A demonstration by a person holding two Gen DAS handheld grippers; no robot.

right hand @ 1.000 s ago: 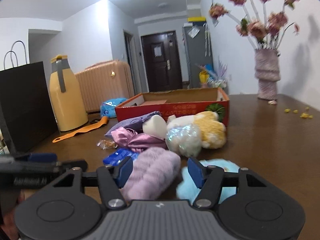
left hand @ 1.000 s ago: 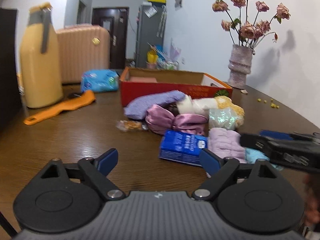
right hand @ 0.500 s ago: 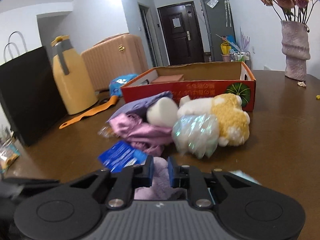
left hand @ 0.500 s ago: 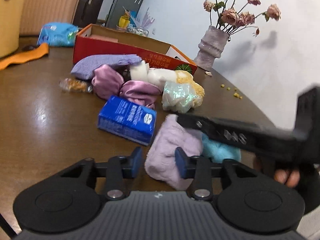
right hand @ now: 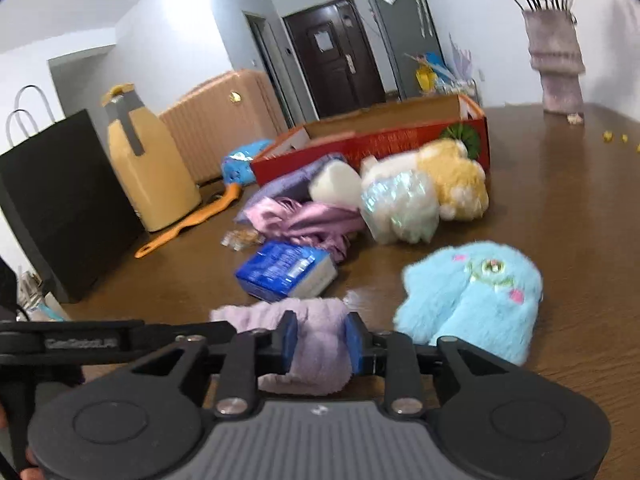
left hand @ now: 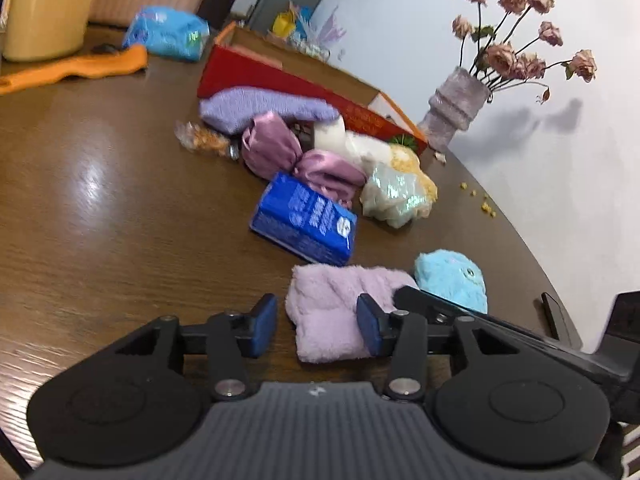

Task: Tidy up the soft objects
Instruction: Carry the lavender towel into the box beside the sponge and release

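**Soft objects on a brown desk in a white-walled room**

Desk (right hand: 560, 184) bears a red box (right hand: 376, 140), yellow jug (right hand: 148, 168) and vase (right hand: 556, 60). Right hand-held gripper (right hand: 320, 340) is clamped on the lilac fluffy cloth (left hand: 332, 300); left hand-held gripper (left hand: 316, 326) stands apart around it, beside the blue plush (right hand: 476, 292).

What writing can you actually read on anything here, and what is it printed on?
Left gripper, on its side: raised lettering, too blurred to read for sure.
Blue packet: white print, too blurred to read.
Red cardboard box: yellow characters on its front, too small to read.
Door: a paper notice, unreadable.
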